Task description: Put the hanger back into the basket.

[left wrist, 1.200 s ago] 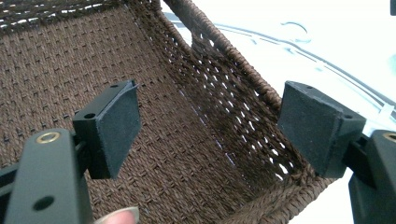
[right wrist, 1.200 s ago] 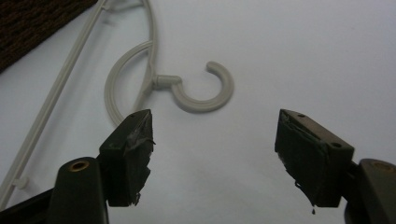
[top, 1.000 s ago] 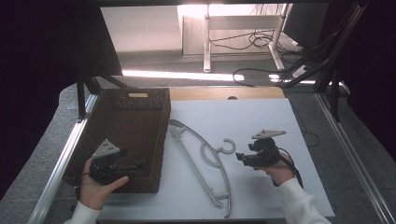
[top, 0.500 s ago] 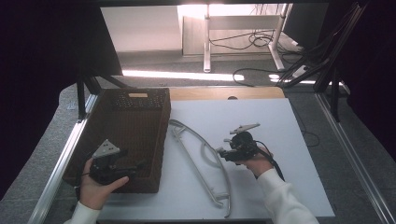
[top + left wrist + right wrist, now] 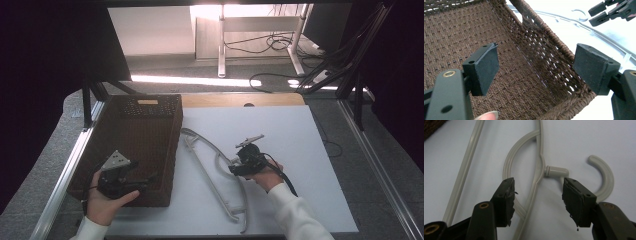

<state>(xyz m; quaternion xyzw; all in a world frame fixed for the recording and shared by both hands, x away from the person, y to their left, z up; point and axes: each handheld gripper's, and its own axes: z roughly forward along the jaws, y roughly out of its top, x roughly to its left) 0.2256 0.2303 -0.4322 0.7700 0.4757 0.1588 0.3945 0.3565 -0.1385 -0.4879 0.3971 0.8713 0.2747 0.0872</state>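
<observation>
A pale plastic clothes hanger [image 5: 202, 139] lies flat on the white table top [image 5: 305, 150], to the right of a brown woven basket [image 5: 176, 145]. My right gripper [image 5: 233, 165] hovers low over the hanger's neck. In the right gripper view its jaws [image 5: 540, 195] straddle the hanger [image 5: 539, 167] just below the hook [image 5: 607, 177]. They have just been closing, but the pads stand clear of the plastic. My left gripper [image 5: 148, 178] is open over the basket's near right corner, nothing between its pads [image 5: 486, 67]. The left gripper view also catches the right gripper [image 5: 604, 11] far off.
The basket [image 5: 524, 82] is empty where I see into it, with its wall standing between my left gripper and the hanger. Metal rails [image 5: 70, 170] run along both table sides. Cables and a desk leg [image 5: 220, 45] lie on the floor beyond.
The right gripper has moved left and a little down, from right of the hook to over the hanger's neck, and its jaws have narrowed. The left gripper has stayed put.
</observation>
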